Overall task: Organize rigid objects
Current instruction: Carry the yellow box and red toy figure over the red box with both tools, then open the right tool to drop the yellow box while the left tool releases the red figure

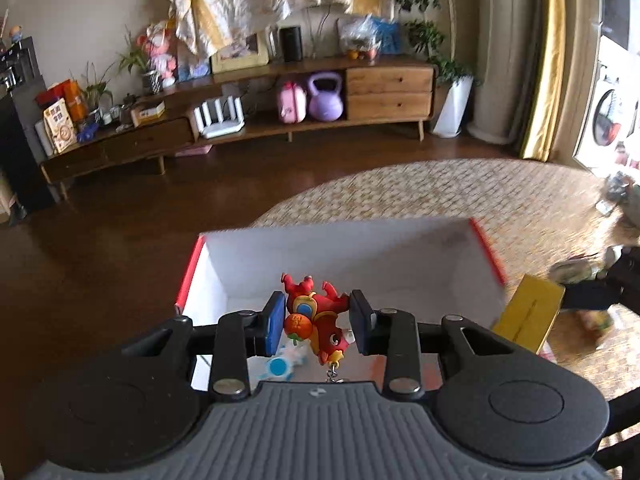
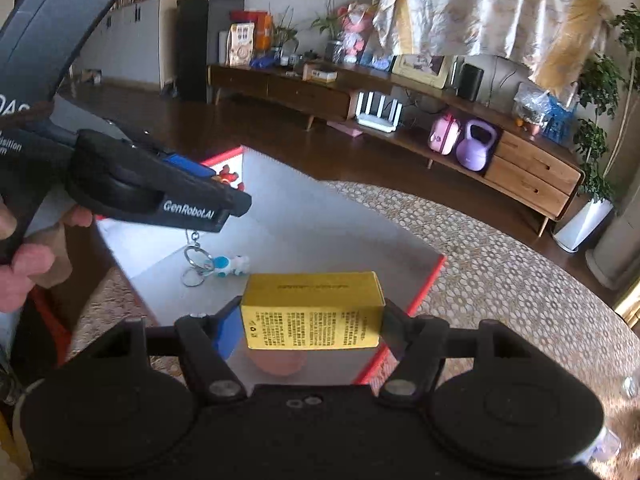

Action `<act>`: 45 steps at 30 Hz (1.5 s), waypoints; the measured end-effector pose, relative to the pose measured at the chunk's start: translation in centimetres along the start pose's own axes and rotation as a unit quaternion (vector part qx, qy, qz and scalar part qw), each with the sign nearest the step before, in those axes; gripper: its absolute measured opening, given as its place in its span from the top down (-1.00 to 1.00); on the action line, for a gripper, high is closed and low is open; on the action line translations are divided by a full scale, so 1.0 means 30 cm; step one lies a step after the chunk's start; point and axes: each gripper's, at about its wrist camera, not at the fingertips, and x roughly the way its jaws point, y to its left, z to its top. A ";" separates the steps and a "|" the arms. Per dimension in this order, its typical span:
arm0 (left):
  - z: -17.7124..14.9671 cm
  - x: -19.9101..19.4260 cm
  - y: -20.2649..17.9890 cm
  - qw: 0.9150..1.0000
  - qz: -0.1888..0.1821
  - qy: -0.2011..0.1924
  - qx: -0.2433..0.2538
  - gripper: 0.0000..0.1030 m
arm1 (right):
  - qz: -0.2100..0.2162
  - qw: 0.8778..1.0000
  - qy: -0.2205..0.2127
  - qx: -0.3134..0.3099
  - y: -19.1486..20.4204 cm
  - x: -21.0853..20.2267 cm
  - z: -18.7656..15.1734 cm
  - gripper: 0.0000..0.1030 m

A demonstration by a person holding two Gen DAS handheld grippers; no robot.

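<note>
grip first: the left hand-held gripper (image 1: 316, 322) is closed narrow on a red toy figure (image 1: 318, 320), its blue pads pinching the figure from both sides so that its keyring (image 2: 196, 258) dangles free below. it hangs over the open box (image 1: 424, 256), a white-lined carton with red edges, which looks like the collecting place for the loose things. the right hand-held gripper (image 2: 310, 320) is spread wider and clamps a yellow carton (image 2: 312, 312) across its short ends, printed face toward the camera, held just above the near rim of the same box. holding each thing above the opening suggests both are about to be let go inside. a small blue and white toy (image 2: 230, 265) already lies on the box floor, and something round and orange shows dimly under the yellow carton. the box sits on a desk with a patterned cloth (image 2: 500, 280); a hand (image 2: 24, 248) grips the left tool's handle.
</note>
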 end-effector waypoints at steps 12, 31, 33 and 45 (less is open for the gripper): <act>-0.029 0.227 0.043 0.997 -0.012 0.075 -0.001 0.35 | 0.024 0.996 0.086 -0.011 0.050 0.240 0.006 -0.33; -0.036 0.381 0.025 0.979 -0.040 0.197 0.021 0.34 | 0.029 0.990 0.138 0.000 0.043 0.295 -0.005 -0.36; -0.030 0.384 0.019 0.979 -0.042 0.199 0.018 0.31 | 0.029 0.990 0.136 0.001 0.043 0.291 -0.003 -0.37; -0.022 0.248 0.015 0.989 -0.040 0.145 0.015 -0.05 | 0.040 0.995 0.091 0.013 0.032 0.152 -0.001 -0.39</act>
